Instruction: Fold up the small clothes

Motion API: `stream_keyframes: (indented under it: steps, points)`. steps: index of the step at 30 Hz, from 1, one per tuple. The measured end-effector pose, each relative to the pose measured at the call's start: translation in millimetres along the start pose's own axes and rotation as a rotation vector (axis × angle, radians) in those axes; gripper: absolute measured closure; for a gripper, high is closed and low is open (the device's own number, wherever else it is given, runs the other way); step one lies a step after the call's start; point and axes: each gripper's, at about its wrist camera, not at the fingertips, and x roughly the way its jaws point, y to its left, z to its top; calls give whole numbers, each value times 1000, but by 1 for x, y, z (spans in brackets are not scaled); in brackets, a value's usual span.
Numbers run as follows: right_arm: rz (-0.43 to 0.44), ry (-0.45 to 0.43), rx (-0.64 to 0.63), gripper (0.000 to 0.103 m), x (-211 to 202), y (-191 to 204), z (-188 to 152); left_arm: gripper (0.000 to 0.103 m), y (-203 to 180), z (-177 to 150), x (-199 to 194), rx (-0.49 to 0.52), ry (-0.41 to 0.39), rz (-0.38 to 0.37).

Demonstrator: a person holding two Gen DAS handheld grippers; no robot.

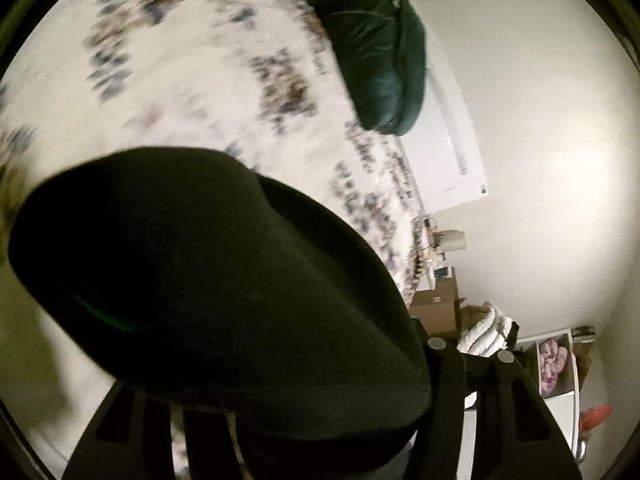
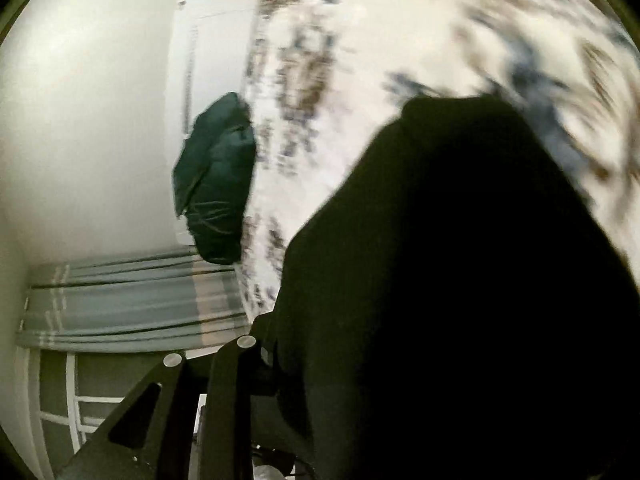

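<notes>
A black garment (image 1: 224, 280) hangs over my left gripper (image 1: 440, 360) and fills the lower middle of the left wrist view, covering the fingertips. The same black cloth (image 2: 460, 280) drapes over my right gripper (image 2: 276, 360) in the right wrist view and hides its tips too. Both grippers appear shut on the cloth and hold it lifted above the floral bedspread (image 1: 200, 60). Both views are tilted and blurred by motion.
A dark green pillow (image 1: 372, 44) lies on the bed by the white wall; it also shows in the right wrist view (image 2: 216, 184). Cardboard boxes (image 1: 436, 308), a white shelf unit (image 1: 560, 368) and grey-green curtains (image 2: 128, 300) stand around the bed.
</notes>
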Motion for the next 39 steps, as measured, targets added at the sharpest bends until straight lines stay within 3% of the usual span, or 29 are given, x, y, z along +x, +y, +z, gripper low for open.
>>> stream_keyframes:
  steps: [5, 9, 13, 16, 18, 21, 25, 27, 31, 37, 38, 39]
  points:
    - [58, -17, -66, 75, 29, 80, 42, 50, -47, 59, 14, 55, -33, -70]
    - [125, -8, -128, 75, 89, 141, 62, 50, -59, 111, 14, 77, -72, -105]
    - [185, 16, -150, 75, 169, 171, 65, 50, -45, 176, 13, 112, -123, -107]
    - [215, 51, -155, 75, 230, 163, 42, 50, -15, 209, 4, 160, -149, -74]
    - [207, 72, -149, 75, 263, 142, 24, 50, 26, 221, -1, 172, -146, -22]
    - [138, 139, -113, 75, 311, 85, -13, 50, 107, 216, -7, 99, -114, 89]
    - [9, 198, -79, 75, 339, 10, -55, 50, 209, 191, -11, -43, -41, 208]
    - [-27, 191, -45, 75, 338, -17, -66, 50, 234, 179, -14, -73, -25, 222]
    - [-60, 173, -20, 71, 326, -40, -74, 48, 249, 164, -21, -53, 10, 215]
    - [-183, 196, -120, 59, 315, -39, -75, 46, 242, 162, -33, -5, 102, 235]
    - [-213, 208, -142, 51, 312, -35, -75, 43, 237, 161, -37, 12, 116, 255]
    - [-286, 208, -183, 37, 308, -27, -76, 43, 231, 162, -39, 35, 121, 277]
